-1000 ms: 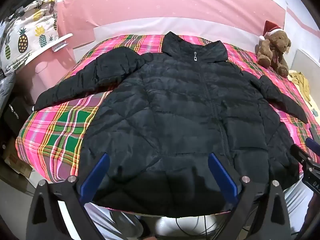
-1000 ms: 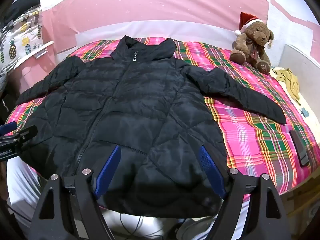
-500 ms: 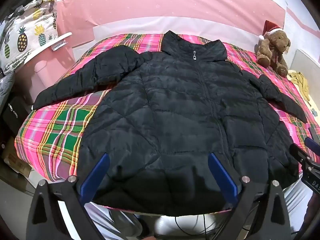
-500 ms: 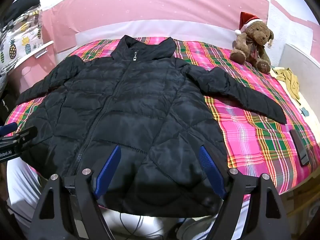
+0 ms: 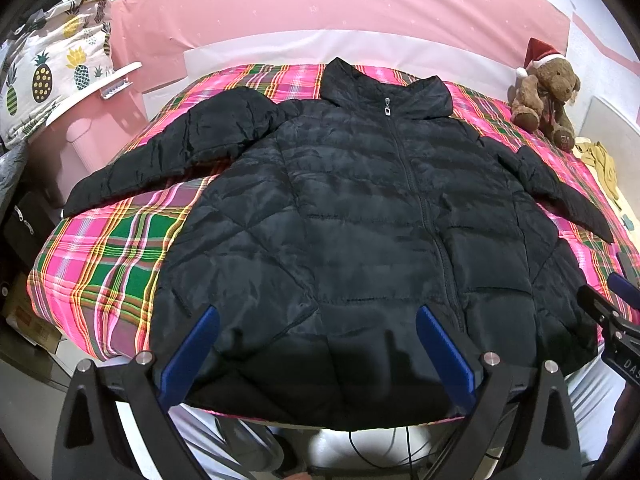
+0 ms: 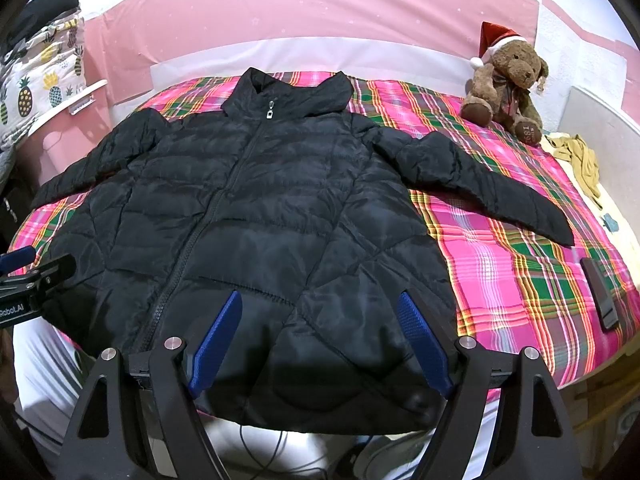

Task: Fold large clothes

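Note:
A black puffer jacket (image 5: 360, 216) (image 6: 256, 216) lies flat, front up and zipped, on a pink plaid bed (image 5: 108, 252) (image 6: 508, 264), with both sleeves spread out to the sides. Its hem hangs over the near bed edge. My left gripper (image 5: 318, 318) hovers open above the hem, left of the zipper, holding nothing. Over the hem to the right of the zipper, my right gripper (image 6: 320, 300) is open and empty as well. Each gripper shows at the edge of the other's view.
A teddy bear (image 6: 504, 84) with a Santa hat sits at the bed's far right corner. A yellow cloth (image 6: 580, 160) lies beside it and a dark phone (image 6: 600, 296) rests on the right side of the bed. A pineapple-print cover (image 5: 52, 76) stands at the left.
Both grippers have barely moved; the views shifted very slightly. The jacket lies as before.

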{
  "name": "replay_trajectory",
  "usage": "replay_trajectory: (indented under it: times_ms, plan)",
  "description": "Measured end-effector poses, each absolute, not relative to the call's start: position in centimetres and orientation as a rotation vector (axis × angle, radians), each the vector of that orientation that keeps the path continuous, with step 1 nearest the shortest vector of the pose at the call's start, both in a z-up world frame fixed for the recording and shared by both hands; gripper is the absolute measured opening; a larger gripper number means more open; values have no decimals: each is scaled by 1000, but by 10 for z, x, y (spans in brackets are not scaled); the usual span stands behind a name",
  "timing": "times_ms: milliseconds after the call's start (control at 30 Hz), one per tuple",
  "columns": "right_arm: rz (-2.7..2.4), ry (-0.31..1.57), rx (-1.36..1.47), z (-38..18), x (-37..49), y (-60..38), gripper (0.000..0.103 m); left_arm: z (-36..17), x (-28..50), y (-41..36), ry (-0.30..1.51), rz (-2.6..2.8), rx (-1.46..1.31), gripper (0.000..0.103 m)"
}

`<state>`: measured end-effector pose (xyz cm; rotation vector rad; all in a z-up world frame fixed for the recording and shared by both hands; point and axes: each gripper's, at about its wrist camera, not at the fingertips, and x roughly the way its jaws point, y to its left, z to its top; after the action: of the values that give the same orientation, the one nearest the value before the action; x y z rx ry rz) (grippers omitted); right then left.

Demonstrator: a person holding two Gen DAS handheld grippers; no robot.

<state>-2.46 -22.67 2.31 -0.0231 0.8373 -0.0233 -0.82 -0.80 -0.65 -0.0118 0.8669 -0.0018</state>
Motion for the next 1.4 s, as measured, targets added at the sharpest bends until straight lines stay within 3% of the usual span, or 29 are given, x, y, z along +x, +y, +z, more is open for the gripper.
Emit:
replay_trajectory:
  times_ms: [1400]
  plan:
    - [-22,844,-23,22,-22,-227,80,-13,-5,-4,884,-7,-18,100]
